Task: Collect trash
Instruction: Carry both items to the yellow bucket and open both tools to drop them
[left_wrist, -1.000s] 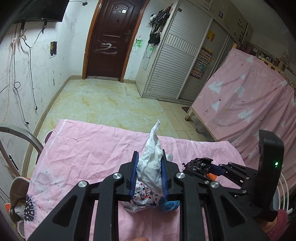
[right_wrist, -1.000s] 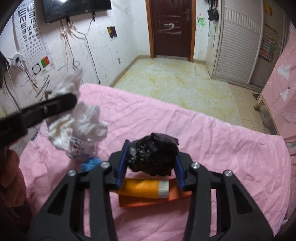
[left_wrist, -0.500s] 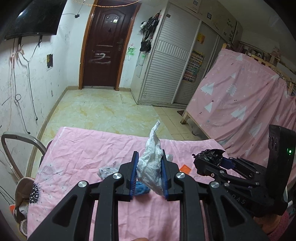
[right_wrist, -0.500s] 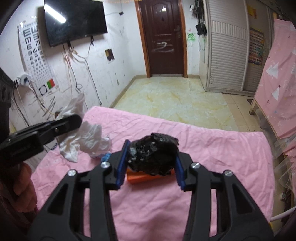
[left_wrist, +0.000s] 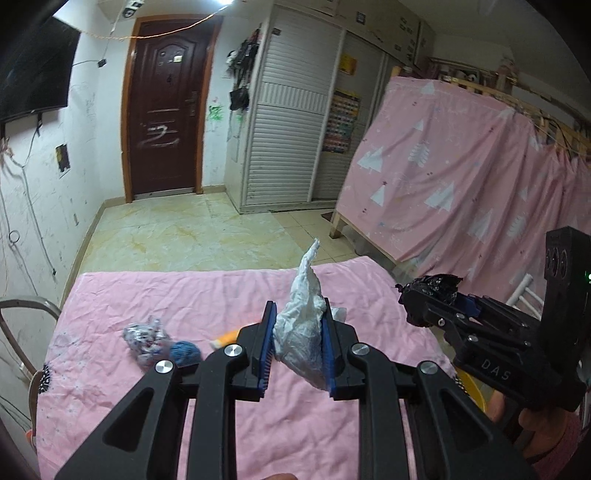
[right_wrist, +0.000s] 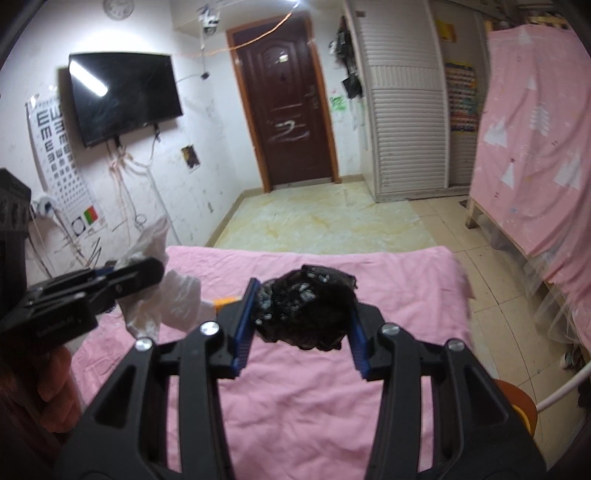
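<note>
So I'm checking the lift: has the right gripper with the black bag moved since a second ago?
Yes. The right gripper, shut on the black bag, has risen off the pink sheet; the orange item beneath it is now out of sight.

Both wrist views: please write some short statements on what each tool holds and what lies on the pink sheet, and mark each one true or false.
1. The left tool is shut on the white plastic bag. True.
2. The right tool is open and holds nothing. False: it grips the black crumpled bag.
3. A blue ball lies on the pink sheet. True.
4. The door stands open. False: it is closed.
</note>
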